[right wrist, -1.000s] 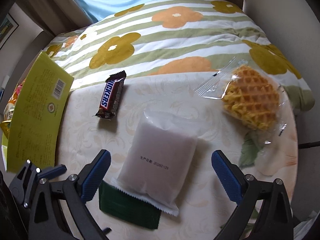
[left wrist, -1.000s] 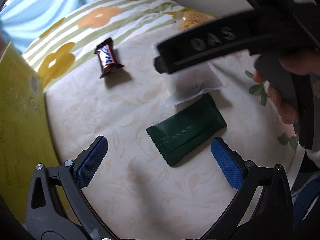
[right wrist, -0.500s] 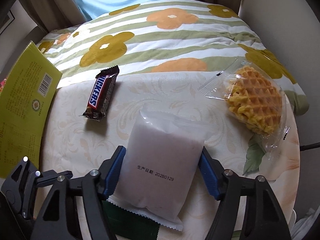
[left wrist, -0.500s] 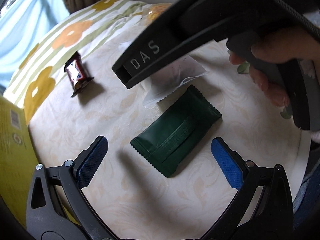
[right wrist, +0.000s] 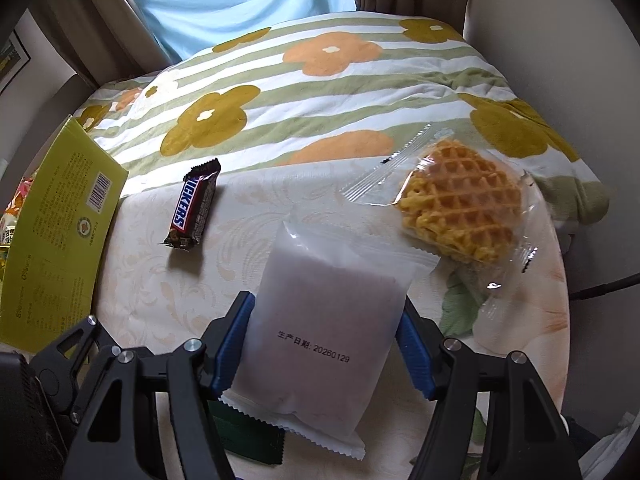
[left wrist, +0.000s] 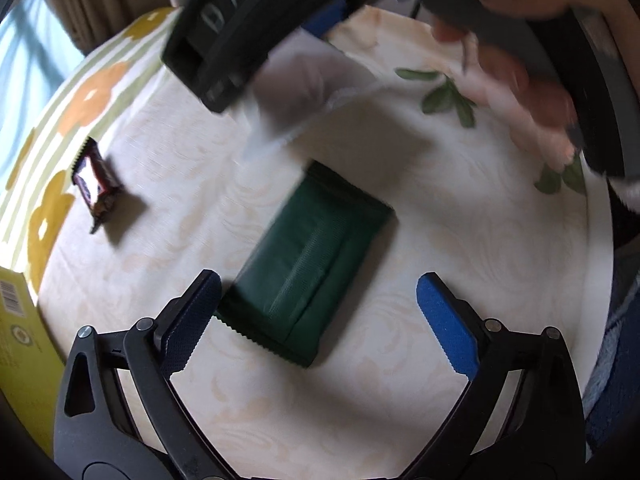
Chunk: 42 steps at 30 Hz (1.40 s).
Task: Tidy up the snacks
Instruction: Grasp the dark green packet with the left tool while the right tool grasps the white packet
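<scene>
My right gripper (right wrist: 326,348) is shut on a white snack pouch (right wrist: 320,332), one blue pad on each side; the pouch looks lifted off the table and shows blurred in the left wrist view (left wrist: 296,92). My left gripper (left wrist: 320,320) is open over a dark green packet (left wrist: 308,264) lying flat between its fingers; the packet's edge also shows under the pouch in the right wrist view (right wrist: 248,436). A Snickers bar (right wrist: 194,204) lies to the left, also in the left wrist view (left wrist: 96,184). A wrapped waffle (right wrist: 460,208) lies at the far right.
A yellow-green box (right wrist: 56,236) stands at the table's left edge, also seen in the left wrist view (left wrist: 16,340). A flowered striped blanket (right wrist: 320,92) lies beyond the round cream table (right wrist: 152,280). The right gripper's body and hand (left wrist: 500,48) hang above the green packet.
My right gripper has closed on the white pouch and raised it off the green packet. My left gripper has moved closer over the green packet and stays open.
</scene>
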Each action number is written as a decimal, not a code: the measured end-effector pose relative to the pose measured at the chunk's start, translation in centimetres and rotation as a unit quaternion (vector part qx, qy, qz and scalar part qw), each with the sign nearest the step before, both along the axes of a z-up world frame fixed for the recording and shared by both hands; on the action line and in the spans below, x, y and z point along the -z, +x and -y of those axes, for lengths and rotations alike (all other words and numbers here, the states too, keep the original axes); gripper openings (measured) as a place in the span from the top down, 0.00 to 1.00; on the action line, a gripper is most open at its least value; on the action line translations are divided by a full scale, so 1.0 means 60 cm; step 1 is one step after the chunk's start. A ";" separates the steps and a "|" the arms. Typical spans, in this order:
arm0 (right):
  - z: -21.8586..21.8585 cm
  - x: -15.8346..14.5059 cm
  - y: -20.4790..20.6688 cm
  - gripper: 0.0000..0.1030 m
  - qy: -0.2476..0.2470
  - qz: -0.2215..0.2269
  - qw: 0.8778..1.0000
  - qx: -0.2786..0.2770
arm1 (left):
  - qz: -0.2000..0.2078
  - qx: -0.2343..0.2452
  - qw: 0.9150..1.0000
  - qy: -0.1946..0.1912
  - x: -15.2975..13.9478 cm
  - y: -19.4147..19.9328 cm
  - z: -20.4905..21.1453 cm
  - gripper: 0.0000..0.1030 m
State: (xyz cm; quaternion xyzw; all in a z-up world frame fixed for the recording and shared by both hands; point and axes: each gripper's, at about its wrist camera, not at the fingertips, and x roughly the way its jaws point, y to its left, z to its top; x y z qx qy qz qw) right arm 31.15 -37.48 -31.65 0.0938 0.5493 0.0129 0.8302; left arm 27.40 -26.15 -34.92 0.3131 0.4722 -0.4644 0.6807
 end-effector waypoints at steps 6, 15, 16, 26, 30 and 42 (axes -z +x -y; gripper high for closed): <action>0.014 -0.007 -0.015 0.38 0.000 0.002 1.000 0.001 | -0.030 0.021 0.999 0.005 -0.004 -0.025 -0.003 0.05; 0.052 -0.028 -0.046 0.38 -0.007 0.011 1.000 0.011 | -0.030 -0.091 0.995 -0.004 -0.007 0.043 0.030 0.19; 0.057 -0.029 -0.049 0.38 -0.008 0.012 1.000 0.012 | -0.023 -0.087 0.996 -0.003 -0.006 0.044 0.037 0.19; 0.089 -0.032 -0.070 0.38 -0.003 0.015 1.000 0.024 | -0.006 -0.068 0.998 0.015 -0.009 0.057 0.047 0.56; 0.092 -0.029 -0.074 0.38 0.003 0.015 1.000 0.022 | -0.010 -0.078 0.997 0.017 -0.022 0.040 0.041 0.60; 0.096 -0.033 -0.086 0.38 0.010 0.020 1.000 0.007 | -0.009 -0.121 0.993 0.007 -0.043 0.036 0.035 0.60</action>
